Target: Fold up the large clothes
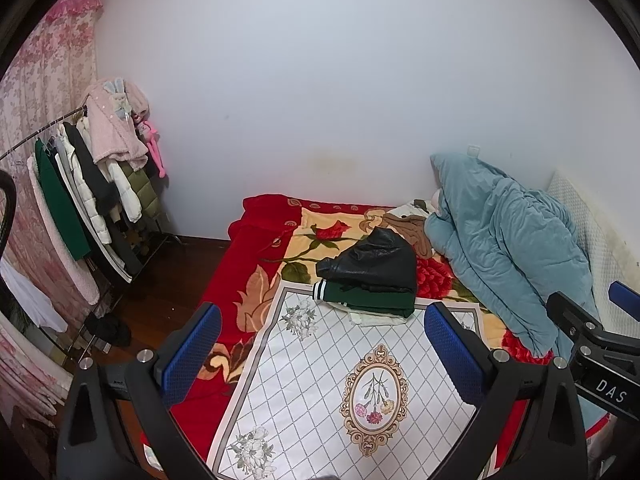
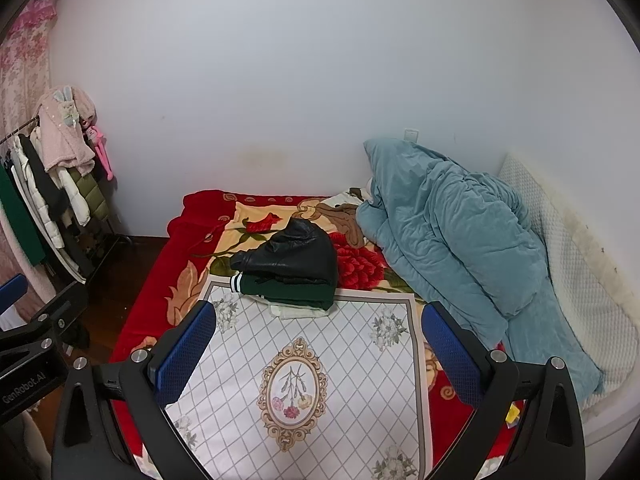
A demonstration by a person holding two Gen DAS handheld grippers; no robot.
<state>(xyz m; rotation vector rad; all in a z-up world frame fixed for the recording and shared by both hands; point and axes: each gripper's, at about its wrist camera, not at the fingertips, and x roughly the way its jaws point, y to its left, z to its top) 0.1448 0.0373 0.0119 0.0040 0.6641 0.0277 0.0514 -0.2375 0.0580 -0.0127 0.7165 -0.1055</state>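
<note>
A stack of folded clothes rests at the far edge of a white diamond-patterned mat (image 1: 320, 364) (image 2: 320, 344) on the bed. A black leather jacket (image 1: 376, 260) (image 2: 296, 256) lies on top of a folded dark green garment (image 1: 368, 300) (image 2: 288, 292), with a pale piece under them. My left gripper (image 1: 322, 344) hovers open above the near part of the mat, holding nothing. My right gripper (image 2: 318, 340) is also open and empty, well short of the stack. In the left wrist view the right gripper's body (image 1: 592, 336) shows at the right edge.
A red floral blanket (image 1: 240, 248) (image 2: 188, 216) covers the bed. A bunched teal quilt (image 1: 508, 240) (image 2: 452, 236) lies along the right side by a white pillow (image 2: 560, 264). A brown garment (image 1: 412, 228) sits behind the stack. A rack of hanging coats (image 1: 92, 200) (image 2: 52, 192) stands at the left.
</note>
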